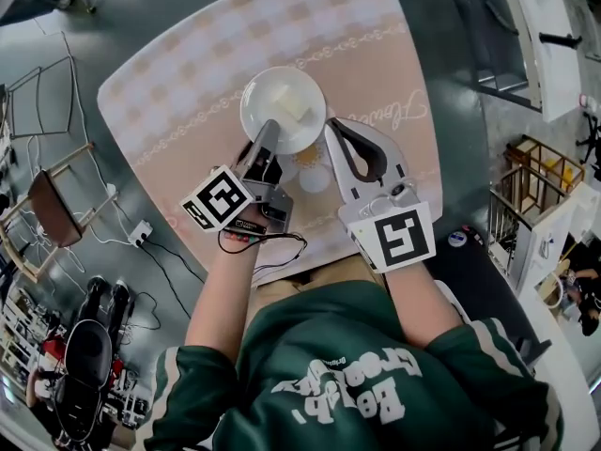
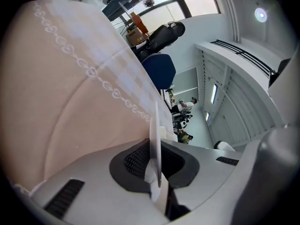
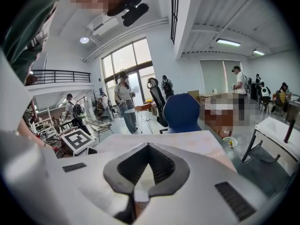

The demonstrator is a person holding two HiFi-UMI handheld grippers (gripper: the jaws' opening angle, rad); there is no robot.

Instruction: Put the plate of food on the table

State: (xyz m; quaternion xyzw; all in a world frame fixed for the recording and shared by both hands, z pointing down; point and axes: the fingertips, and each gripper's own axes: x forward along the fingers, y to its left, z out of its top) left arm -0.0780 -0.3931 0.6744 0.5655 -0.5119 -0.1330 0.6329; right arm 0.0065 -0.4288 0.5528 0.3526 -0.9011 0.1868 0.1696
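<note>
A white plate (image 1: pixel 255 111) with pale food pieces (image 1: pixel 289 101) is low over the table (image 1: pixel 188 73), which has a pink checked cloth. My left gripper (image 1: pixel 266 130) is shut on the plate's near rim. In the left gripper view the plate (image 2: pixel 154 125) stands edge-on, pinched between the dark pads of that gripper (image 2: pixel 154 158). My right gripper (image 1: pixel 331 128) is just right of the plate's rim, its tips together and nothing between them. In the right gripper view its fingertips (image 3: pixel 147 146) meet over the table (image 3: pixel 187 142). Whether the plate rests on the cloth I cannot tell.
The table's near edge is close to the person's body. A wooden chair (image 1: pixel 52 205) and a power strip (image 1: pixel 141 233) are on the floor at the left. A wooden crate (image 1: pixel 540 167) stands at the right. A blue chair (image 3: pixel 180 111) and several people are beyond the table.
</note>
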